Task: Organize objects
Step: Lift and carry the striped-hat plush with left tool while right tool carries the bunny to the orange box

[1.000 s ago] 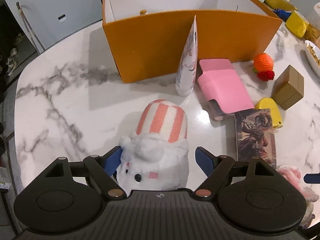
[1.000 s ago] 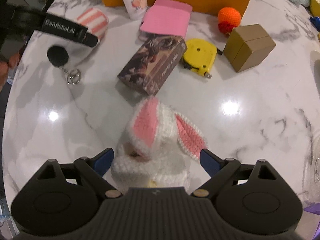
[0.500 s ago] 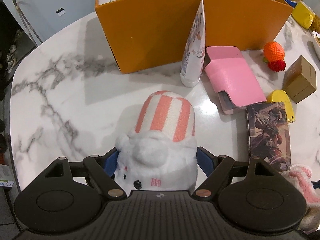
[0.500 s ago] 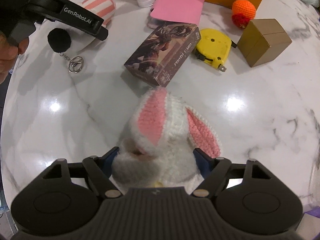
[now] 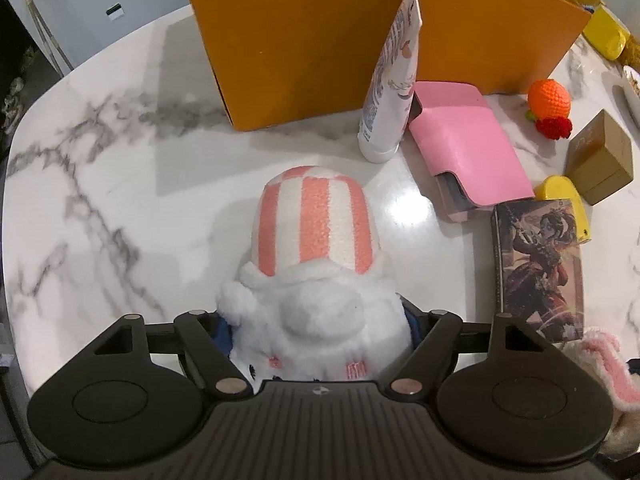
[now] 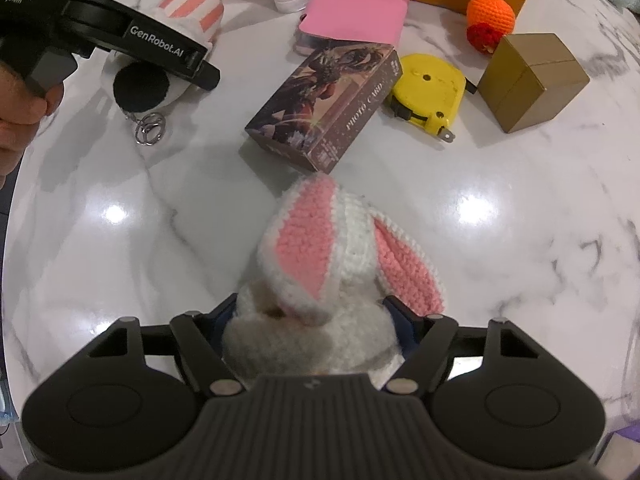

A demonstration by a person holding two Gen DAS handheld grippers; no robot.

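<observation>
Early stage: nothing visibly sorted yet. Left tongs (image 5: pixel 318 330) have just been closing and now pinch the white plush with the pink-striped hat (image 5: pixel 316 280); plush sits on the marble counter (image 5: pixel 100 184), in front of the orange box (image 5: pixel 360 48). Right tongs (image 6: pixel 310 322) have also just been closing and now squeeze the crocheted bunny (image 6: pixel 320 280), on the counter just short of the photo card box (image 6: pixel 328 108). Both grabs look seated; my read is lift and carry to the orange box come next.

Left on the counter: lotion tube (image 5: pixel 390 92), pink case (image 5: pixel 468 148), crocheted orange (image 5: pixel 549 98), brown cube box (image 5: pixel 600 158), yellow tape measure (image 6: pixel 428 92), photo card box.

View differences:
- Left wrist shows the orange box's front wall and a sliver of its inside; can't tell what's in it. The right wrist catches only its bottom edge.
- Right wrist shows the left tongs' body with a hand (image 6: pixel 16 108) on the handle, plus a black pompom keyring (image 6: pixel 140 88) on the plush; the left wrist shows neither.
- Tape measure is mostly hidden behind the photo card box from the left wrist, clear from the right.
</observation>
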